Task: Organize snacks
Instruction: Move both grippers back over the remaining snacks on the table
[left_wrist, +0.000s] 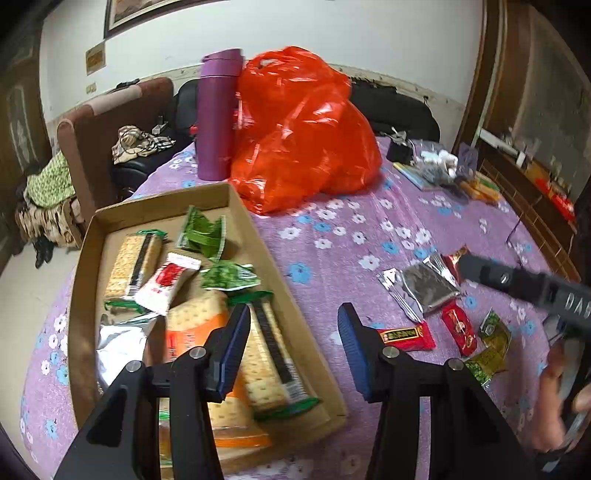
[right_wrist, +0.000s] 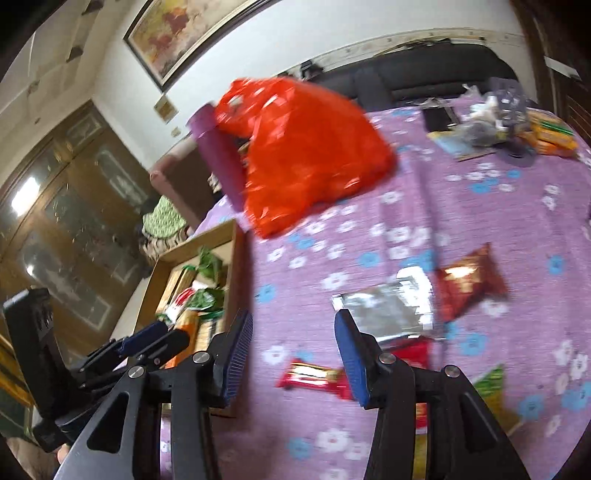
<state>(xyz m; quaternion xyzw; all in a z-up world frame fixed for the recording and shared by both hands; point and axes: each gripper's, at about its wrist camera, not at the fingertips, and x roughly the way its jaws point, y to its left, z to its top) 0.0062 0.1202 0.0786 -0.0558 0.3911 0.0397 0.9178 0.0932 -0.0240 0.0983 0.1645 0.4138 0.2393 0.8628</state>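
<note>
Table with purple floral cloth (left_wrist: 332, 236). Cardboard tray (left_wrist: 85, 254) at lower left of the left-wrist frame. Purple bottle (left_wrist: 218, 118) upright behind the tray, touching the orange plastic bag (left_wrist: 306, 133) at upper centre. Loose snacks at right: silver foil packet (left_wrist: 424, 291), dark red packet (right_wrist: 469, 280) beside it, red bar (left_wrist: 406, 335), small red packet (left_wrist: 460, 326), green-yellow packets (left_wrist: 493, 345). Mixed clutter pile (left_wrist: 439, 168) at upper right, contents too blurred to name.
</note>
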